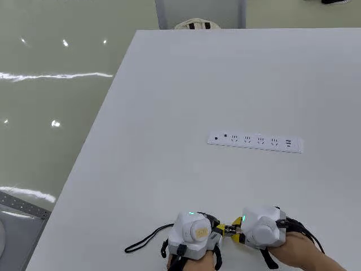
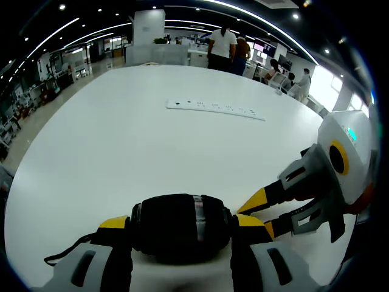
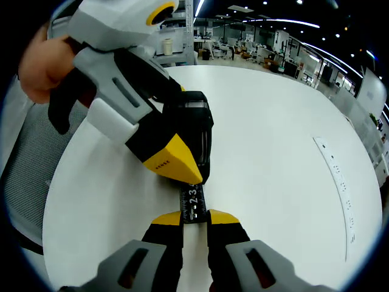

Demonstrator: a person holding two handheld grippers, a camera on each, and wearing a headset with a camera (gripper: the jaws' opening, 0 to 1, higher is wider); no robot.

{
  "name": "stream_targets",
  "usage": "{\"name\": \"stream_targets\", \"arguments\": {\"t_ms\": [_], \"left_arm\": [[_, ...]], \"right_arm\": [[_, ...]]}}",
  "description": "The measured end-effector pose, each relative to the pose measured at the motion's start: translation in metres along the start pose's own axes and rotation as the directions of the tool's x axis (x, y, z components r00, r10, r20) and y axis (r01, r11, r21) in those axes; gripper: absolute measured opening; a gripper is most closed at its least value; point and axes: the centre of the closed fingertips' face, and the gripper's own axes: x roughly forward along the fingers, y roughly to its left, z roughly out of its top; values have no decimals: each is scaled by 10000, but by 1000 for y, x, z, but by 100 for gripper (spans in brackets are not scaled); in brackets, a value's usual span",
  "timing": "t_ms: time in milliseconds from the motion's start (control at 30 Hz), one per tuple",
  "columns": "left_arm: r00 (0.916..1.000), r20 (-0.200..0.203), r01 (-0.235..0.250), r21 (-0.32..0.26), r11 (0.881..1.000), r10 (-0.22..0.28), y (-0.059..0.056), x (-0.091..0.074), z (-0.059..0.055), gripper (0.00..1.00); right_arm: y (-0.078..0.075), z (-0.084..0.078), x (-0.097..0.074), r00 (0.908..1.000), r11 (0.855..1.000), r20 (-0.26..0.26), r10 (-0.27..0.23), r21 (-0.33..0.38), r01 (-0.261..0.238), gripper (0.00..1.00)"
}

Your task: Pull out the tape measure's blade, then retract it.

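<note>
A black tape measure case point(image 2: 181, 226) sits between the yellow-tipped fingers of my left gripper point(image 2: 182, 224), which is shut on it; the case point(image 3: 193, 132) also shows in the right gripper view. A short length of black blade with white numbers point(image 3: 192, 204) comes out of the case. My right gripper point(image 3: 194, 218) is shut on the blade's end, close to the case. In the head view both grippers meet near the table's front edge: the left gripper point(image 1: 217, 230) and the right gripper point(image 1: 236, 230), with the tape measure point(image 1: 228, 230) between them. Its black wrist strap point(image 1: 144, 240) trails left.
A white power strip point(image 1: 255, 141) lies on the white table point(image 1: 225, 84) beyond the grippers. The table's left edge drops to a glossy floor. A chair back point(image 1: 200, 12) stands at the far edge. People stand in the background past the far side point(image 2: 225, 45).
</note>
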Motion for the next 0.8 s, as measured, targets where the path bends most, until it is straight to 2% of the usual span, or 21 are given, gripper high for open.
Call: {"name": "stream_targets", "arguments": {"t_ms": [800], "left_arm": [[9999,72,-76,-62,10000,77,0,-1,1,62]], "right_arm": [[0,9,6,9998,9999,187,-63,80,62,14]]}}
